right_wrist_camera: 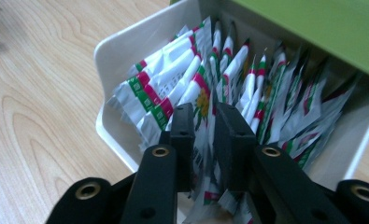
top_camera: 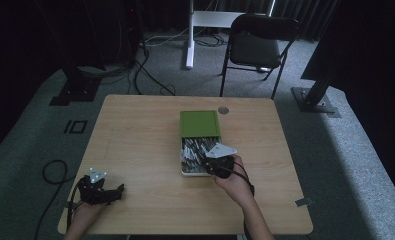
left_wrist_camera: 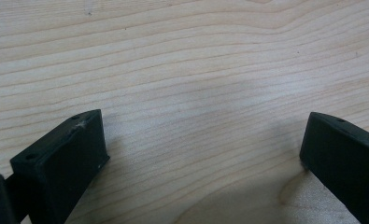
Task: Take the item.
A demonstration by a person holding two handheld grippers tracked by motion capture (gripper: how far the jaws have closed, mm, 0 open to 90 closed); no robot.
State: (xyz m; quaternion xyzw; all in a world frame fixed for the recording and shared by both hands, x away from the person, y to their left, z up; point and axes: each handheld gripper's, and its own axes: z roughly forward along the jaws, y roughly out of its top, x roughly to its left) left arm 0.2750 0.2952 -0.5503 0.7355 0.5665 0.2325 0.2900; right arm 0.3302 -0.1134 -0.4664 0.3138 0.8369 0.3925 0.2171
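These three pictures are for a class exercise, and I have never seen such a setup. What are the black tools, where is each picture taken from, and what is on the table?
A person holds a two-jaw gripper in each hand. The high view looks down on a wooden table; the other two views come from cameras riding on each gripper. The left gripper is open over bare wood near the table's front left corner. The right gripper reaches into a white box with a green lid slid partly back. The box holds upright sachets, and the right gripper's jaws are closed on one sachet.
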